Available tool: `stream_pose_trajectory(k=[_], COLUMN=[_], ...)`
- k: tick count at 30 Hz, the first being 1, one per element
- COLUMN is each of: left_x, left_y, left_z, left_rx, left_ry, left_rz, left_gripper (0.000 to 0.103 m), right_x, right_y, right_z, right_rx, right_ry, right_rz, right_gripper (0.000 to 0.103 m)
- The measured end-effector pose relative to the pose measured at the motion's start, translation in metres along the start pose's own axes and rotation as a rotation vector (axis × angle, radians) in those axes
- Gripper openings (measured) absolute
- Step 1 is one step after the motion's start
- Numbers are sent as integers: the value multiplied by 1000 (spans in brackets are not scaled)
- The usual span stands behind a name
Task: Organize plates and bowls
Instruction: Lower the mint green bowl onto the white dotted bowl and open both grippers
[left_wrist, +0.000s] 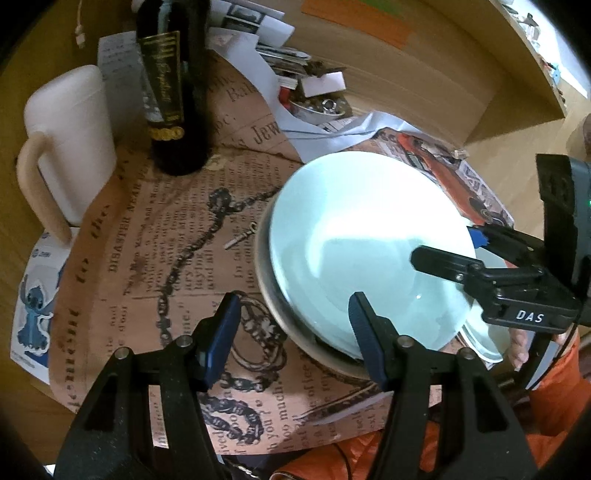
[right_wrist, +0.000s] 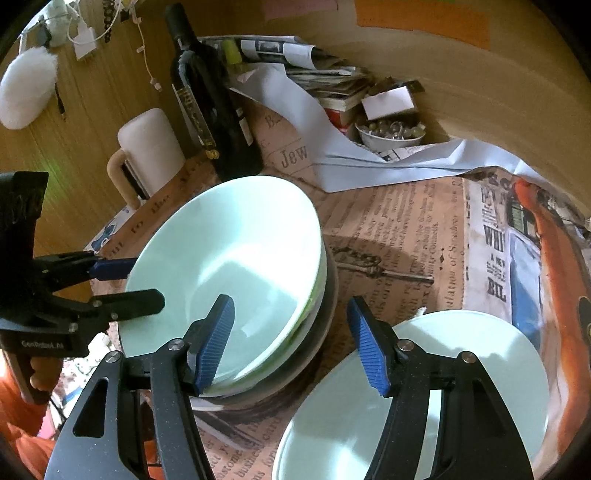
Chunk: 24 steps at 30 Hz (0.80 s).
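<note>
The pale green bowl (right_wrist: 225, 273) sits nested on a stack of dishes on the paper-covered tabletop (right_wrist: 406, 236), apparently just set there. Both the left gripper (left_wrist: 291, 339) and the right gripper (right_wrist: 291, 339) stand open, jaws holding nothing. A smooth, glossy, round plate (right_wrist: 480, 354) lies just beside the stack, probably next.

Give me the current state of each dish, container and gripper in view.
Top bowl: empty, nested in the stack, released.
Plates: empty, stacked beside the bowls.
Wine bottle: upright.
Mug: upright.
Small bowl: full of trinkets.
Left gripper: open, empty.
Right gripper: open, empty.
</note>
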<state>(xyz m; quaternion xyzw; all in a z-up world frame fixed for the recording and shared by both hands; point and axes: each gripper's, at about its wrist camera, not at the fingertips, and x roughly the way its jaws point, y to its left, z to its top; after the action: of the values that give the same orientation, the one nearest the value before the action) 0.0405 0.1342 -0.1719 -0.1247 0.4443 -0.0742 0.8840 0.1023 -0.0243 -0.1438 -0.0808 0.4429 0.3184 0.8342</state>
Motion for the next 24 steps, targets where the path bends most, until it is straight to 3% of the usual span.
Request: stream_pose_trajectory(k=[4, 6, 9, 12, 16, 24], left_x=[3, 4, 6, 8, 7, 7], left_y=[-2, -1, 0, 1, 3, -9], left_z=[-1, -1, 0, 1, 1, -3], left_rx=[5, 1, -10, -18, -30, -14], left_ry=[5, 5, 9, 9, 4, -26], left_rz=[-22, -35, -50, -54, -54, 34], left_gripper=[59, 50, 47, 45, 43, 43], right_x=[5, 7, 9, 10, 9, 7], right_y=[-1, -2, -4, -5, -2, 2], right_z=[-1, -1, 0, 0, -1, -2], right_rx=[7, 10, 23, 24, 13, 5], right_ry=[19, 21, 31, 32, 23, 8], right_rz=[19, 22, 35, 56, 27, -12], right_gripper=[60, 60, 60, 52, 48, 48])
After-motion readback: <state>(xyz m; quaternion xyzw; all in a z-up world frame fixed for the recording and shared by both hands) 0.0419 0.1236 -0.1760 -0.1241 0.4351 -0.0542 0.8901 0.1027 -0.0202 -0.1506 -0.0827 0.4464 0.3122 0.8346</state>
